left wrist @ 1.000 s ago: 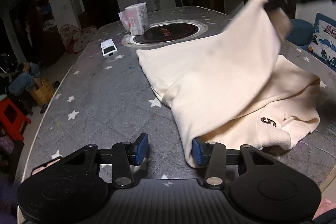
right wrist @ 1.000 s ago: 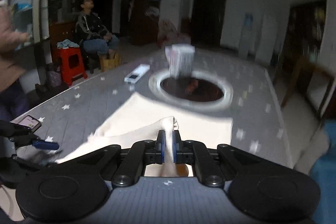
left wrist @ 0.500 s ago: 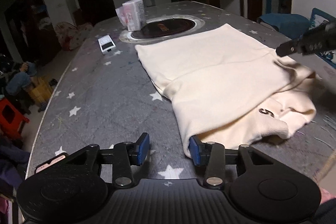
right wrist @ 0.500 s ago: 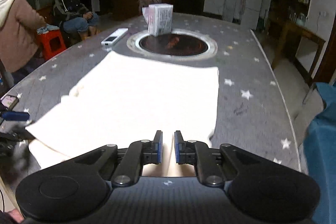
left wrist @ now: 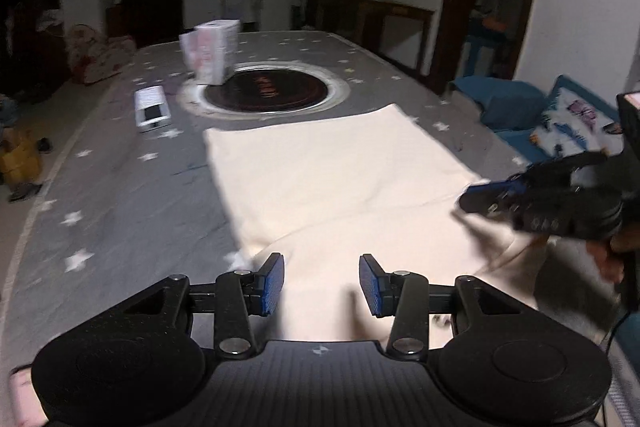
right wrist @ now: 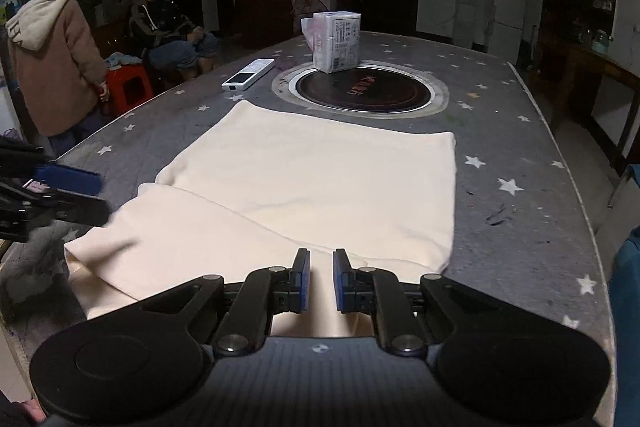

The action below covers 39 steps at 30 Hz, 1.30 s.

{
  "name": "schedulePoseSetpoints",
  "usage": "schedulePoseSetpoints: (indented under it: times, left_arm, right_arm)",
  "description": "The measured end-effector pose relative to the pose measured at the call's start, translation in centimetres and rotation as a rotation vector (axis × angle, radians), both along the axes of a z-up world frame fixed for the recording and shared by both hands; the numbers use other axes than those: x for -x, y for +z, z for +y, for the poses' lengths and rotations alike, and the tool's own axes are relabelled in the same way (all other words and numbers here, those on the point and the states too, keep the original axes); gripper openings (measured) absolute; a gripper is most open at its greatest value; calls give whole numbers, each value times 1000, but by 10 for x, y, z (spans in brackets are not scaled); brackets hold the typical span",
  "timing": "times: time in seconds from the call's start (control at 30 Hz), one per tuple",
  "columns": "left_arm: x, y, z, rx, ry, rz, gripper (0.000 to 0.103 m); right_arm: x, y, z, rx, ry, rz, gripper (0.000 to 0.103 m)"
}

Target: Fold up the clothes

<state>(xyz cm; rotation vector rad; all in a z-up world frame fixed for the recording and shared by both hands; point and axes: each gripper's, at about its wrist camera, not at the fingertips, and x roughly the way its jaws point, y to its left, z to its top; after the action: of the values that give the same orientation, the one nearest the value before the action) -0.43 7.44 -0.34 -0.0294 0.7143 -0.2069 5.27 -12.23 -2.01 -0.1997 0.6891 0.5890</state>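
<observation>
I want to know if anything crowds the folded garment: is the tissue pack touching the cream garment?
Apart. The right wrist view shows the tissue pack standing beyond the cream garment, with bare grey table between them.
</observation>
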Motion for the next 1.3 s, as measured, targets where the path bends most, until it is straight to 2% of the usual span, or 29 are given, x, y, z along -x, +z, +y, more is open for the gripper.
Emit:
schedulePoseSetpoints:
  times: [0.27, 0.5, 0.9, 1.03, 1.3]
  left_arm:
    - [-31, -22, -7, 4, 21, 57, 46]
    - [-31, -22, -15, -22, 21, 58, 56]
    - [-32, -21, -25, -62, 28, 72, 67]
    - [-31, -22, -30, -92, 32, 70, 67]
    - [-29, -22, -38, -136, 40, 68, 71]
  right_arm:
    - [-10, -15, -1, 1, -12, 15, 13]
    - [-3, -8, -2, -5, 2, -4, 19]
    - [14, -12, -2, 14, 30, -2, 28]
    - [20, -6, -2, 18, 39, -26, 31]
    - [25, -14, -4, 32, 28, -13, 34]
